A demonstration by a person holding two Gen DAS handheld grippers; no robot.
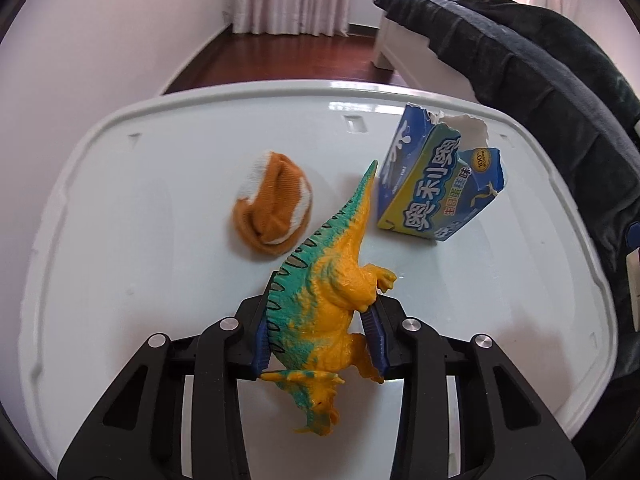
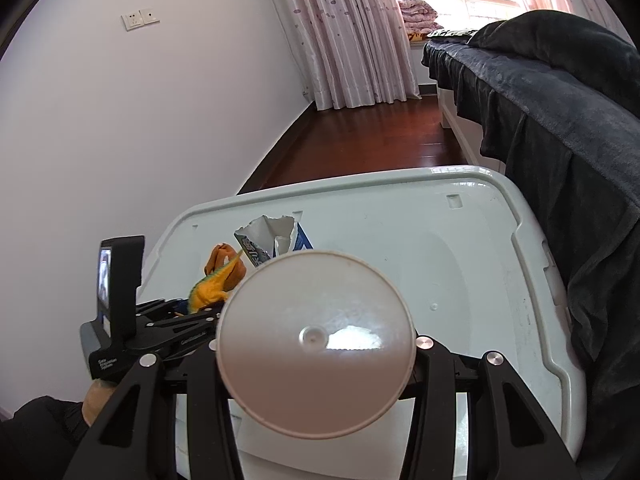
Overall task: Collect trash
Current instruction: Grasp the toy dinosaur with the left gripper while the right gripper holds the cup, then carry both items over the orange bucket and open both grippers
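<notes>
My left gripper (image 1: pixel 320 332) is shut on a yellow and green toy dinosaur (image 1: pixel 320 292), its tail pointing away and its head hanging toward the camera, above the white bin lid (image 1: pixel 120 280). A torn blue carton (image 1: pixel 436 184) stands on the lid at the far right. A rolled orange and white sock (image 1: pixel 274 204) lies at the far left. My right gripper (image 2: pixel 316 360) is shut on a white paper cup (image 2: pixel 316 340), whose round base faces the camera and hides the fingertips. The dinosaur (image 2: pixel 212 284), carton (image 2: pixel 272 244) and sock (image 2: pixel 224 260) show left of the cup.
The white lid (image 2: pixel 460 280) stands beside a bed draped with a dark blanket (image 2: pixel 560 120) on the right. A white wall (image 2: pixel 140 120) runs along the left. Dark wood floor (image 2: pixel 360 140) and pink curtains (image 2: pixel 352 40) lie beyond. The left gripper's body (image 2: pixel 120 300) is at the lower left.
</notes>
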